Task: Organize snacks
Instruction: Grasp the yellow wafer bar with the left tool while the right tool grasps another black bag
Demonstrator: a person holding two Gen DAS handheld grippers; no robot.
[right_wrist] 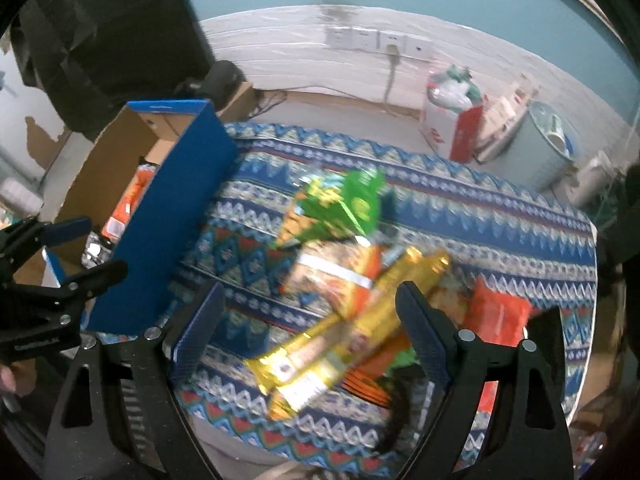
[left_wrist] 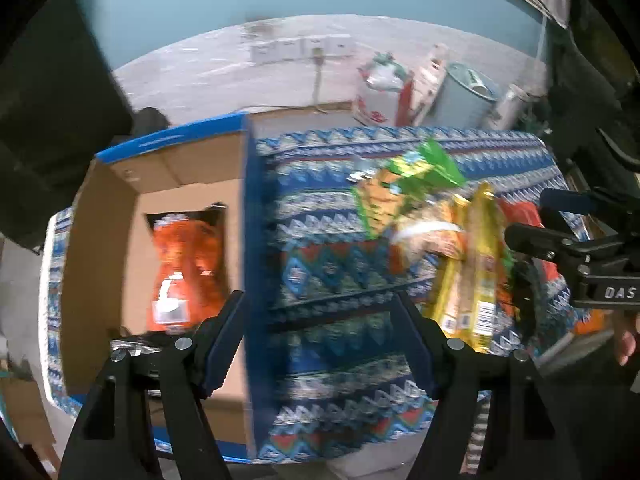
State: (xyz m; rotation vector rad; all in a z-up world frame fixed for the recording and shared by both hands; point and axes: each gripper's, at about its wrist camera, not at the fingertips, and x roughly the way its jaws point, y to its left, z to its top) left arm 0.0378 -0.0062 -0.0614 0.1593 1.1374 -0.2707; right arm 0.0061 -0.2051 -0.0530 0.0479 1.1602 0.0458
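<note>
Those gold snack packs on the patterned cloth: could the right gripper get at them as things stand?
Probably yes. The right gripper is open and empty, with the gold snack packs lying uncovered on top of the pile between its fingers. Nothing appears to block the way down.
</note>
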